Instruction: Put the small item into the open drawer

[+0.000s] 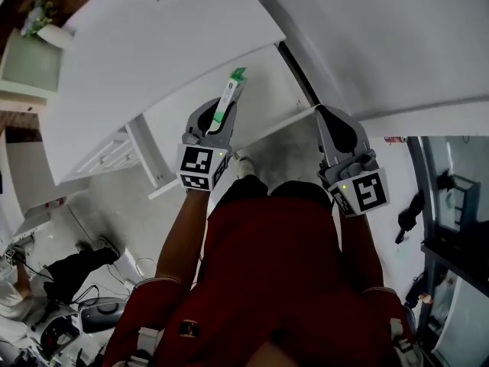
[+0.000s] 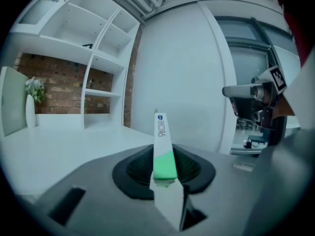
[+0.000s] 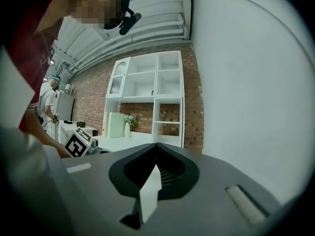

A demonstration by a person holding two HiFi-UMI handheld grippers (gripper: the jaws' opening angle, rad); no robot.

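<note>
Slim white-and-green packet (image 1: 228,95) stood pinched upright in the left gripper (image 1: 216,125), jutting past its tips. The right gripper (image 1: 337,132) was clenched and empty. It seemed best to hold firm and release only once low inside the drawer, not clearly seen.

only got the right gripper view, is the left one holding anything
Observer: Yes. The left gripper is shut on the item, which is white with a green band.
Operator: how's it sitting
Observer: Lengthwise along the jaws, sticking out well past their tips.
Operator: close to my gripper?
Observer: No. In the head view the right gripper is off to the side, apart from the item.
</note>
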